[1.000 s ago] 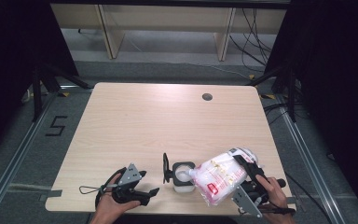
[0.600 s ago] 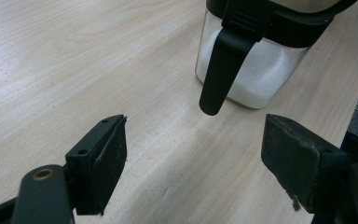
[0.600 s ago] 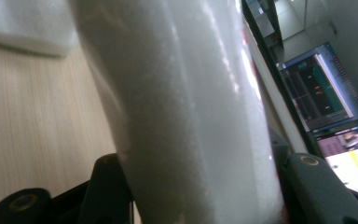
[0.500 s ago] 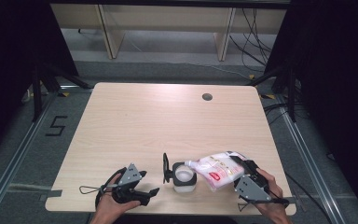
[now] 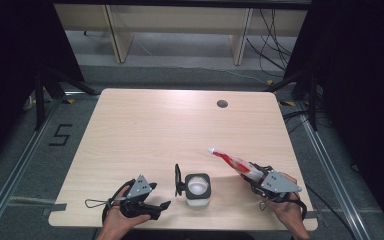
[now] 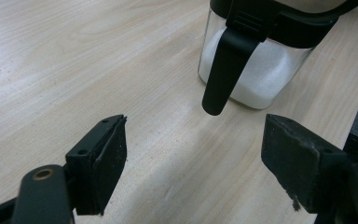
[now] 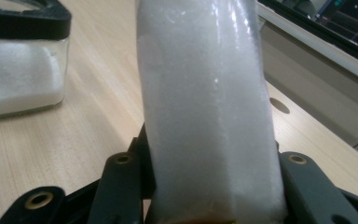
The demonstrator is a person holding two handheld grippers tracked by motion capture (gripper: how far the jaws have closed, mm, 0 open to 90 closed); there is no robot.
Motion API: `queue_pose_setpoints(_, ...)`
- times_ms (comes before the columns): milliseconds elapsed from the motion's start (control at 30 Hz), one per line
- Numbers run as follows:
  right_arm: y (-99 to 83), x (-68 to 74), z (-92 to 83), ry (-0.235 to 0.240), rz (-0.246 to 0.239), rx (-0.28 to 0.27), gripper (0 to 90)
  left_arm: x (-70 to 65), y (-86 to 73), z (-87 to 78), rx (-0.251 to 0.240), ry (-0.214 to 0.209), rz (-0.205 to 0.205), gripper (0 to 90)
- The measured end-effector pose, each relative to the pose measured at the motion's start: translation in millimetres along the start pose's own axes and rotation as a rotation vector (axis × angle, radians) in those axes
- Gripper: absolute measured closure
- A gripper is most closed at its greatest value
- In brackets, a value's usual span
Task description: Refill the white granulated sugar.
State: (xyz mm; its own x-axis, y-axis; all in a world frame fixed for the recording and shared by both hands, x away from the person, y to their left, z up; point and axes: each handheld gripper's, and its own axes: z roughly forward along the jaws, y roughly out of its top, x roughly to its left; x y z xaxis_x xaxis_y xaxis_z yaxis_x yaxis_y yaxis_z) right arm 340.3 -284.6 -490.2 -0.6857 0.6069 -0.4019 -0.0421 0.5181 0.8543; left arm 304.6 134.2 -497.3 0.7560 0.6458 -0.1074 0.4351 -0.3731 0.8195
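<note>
Along the near edge of the pale wooden table [image 5: 145, 125] sit both grippers and the jar; the far two-thirds is bare w/ a dark round grommet hole [image 5: 222, 104] near the back edge. The square clear glass jar with black rim and hinged black lid [image 5: 198, 189] stands open, about half full of white granules. Left gripper [image 5: 157, 205] rests just left of it, jaws wide apart, nothing between them. Right gripper [image 5: 252, 172] is clamped on a red-and-white plastic bag of white granules [image 5: 230, 160], jaws having just been closing on it; bag juts up-left, right of the jar, apart from it. Print on bag too small to read; floor tape left of table reads "5" [image 5: 61, 135].
</note>
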Motion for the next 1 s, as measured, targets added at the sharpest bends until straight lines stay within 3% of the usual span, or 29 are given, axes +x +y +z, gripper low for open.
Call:
queue_pose_setpoints(33, -1.2, -1.9, -0.7, -0.010, 0.009, -0.008, 59.3, 0.3, 0.3, -0.4, 0.003, -0.003, -0.001, 21.9)
queue_pose_setpoints(233, -11.8, -8.2, -7.0, -0.005, 0.169, -0.039, 59.4, 1.0, 0.2, -0.6, 0.001, 0.003, 0.002, 21.9)
queue_pose_setpoints(267, -14.4, -10.6, -8.1, -0.031, 0.169, -0.059, 59.4, 1.6, 0.2, -1.3, 0.015, 0.003, 0.009, 21.9)
queue_pose_setpoints(333, -18.5, -11.2, -11.1, -0.022, 0.233, -0.055, 59.5, 1.5, 0.1, -1.1, 0.016, 0.001, 0.008, 21.9)
queue_pose_setpoints(433, -22.8, -13.0, -11.7, -0.027, 0.255, -0.084, 59.5, 0.6, -0.2, -0.3, 0.003, 0.004, -0.003, 21.9)
queue_pose_setpoints(567, -23.7, -13.8, -16.1, -0.030, 0.281, -0.042, 59.4, 0.5, 0.1, -0.7, 0.000, 0.003, -0.004, 22.0)
queue_pose_setpoints(600, -24.4, -13.9, -17.7, -0.026, 0.285, -0.035, 59.5, 1.4, 0.4, -1.2, 0.001, 0.005, 0.012, 21.9)
queue_pose_setpoints(767, -25.3, -15.6, -21.9, -0.032, 0.306, -0.041, 60.0, 0.2, 0.1, -0.5, 0.000, 0.002, -0.006, 21.9)
queue_pose_setpoints(800, -25.5, -16.1, -22.8, -0.040, 0.308, -0.036, 60.1, 1.4, 0.3, -1.6, 0.014, 0.003, 0.009, 22.0)
queue_pose_setpoints(900, -25.4, -15.0, -24.1, -0.038, 0.341, -0.025, 60.2, 1.1, 0.3, -0.7, 0.004, 0.005, -0.004, 21.9)
queue_pose_setpoints(1000, -25.6, -15.4, -25.0, -0.037, 0.349, -0.022, 60.3, 1.2, 0.4, -1.1, -0.001, 0.005, 0.011, 21.9)
